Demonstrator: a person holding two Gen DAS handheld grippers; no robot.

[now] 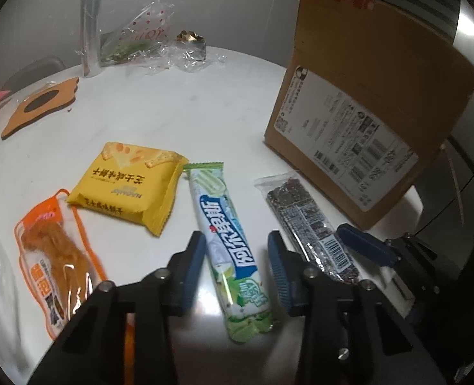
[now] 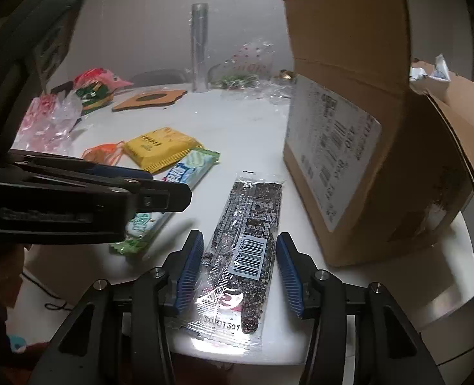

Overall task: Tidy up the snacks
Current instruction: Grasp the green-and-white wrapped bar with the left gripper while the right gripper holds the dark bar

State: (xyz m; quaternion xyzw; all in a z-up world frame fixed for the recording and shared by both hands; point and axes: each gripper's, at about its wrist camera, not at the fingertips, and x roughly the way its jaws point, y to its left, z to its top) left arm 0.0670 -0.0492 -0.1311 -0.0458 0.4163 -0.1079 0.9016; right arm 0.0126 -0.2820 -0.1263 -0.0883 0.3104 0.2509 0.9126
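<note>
My left gripper (image 1: 237,243) is open, its blue pads on either side of a long green-and-blue snack bar (image 1: 227,240) lying on the white round table (image 1: 179,109). My right gripper (image 2: 240,243) is open, its pads on either side of a dark seed bar in clear wrap (image 2: 246,243), which also shows in the left wrist view (image 1: 311,224). A yellow cracker pack (image 1: 127,183) and an orange snack pouch (image 1: 54,250) lie to the left. An open cardboard box (image 1: 365,118) stands at the right. No pad visibly touches a bar.
At the table's far side are a cork coaster (image 1: 41,106), a tall clear tube (image 1: 91,22), cellophane bags (image 1: 147,38) and colourful packets (image 2: 95,89). A clear plastic bag (image 2: 47,118) lies left. The table's front edge is just below the bars.
</note>
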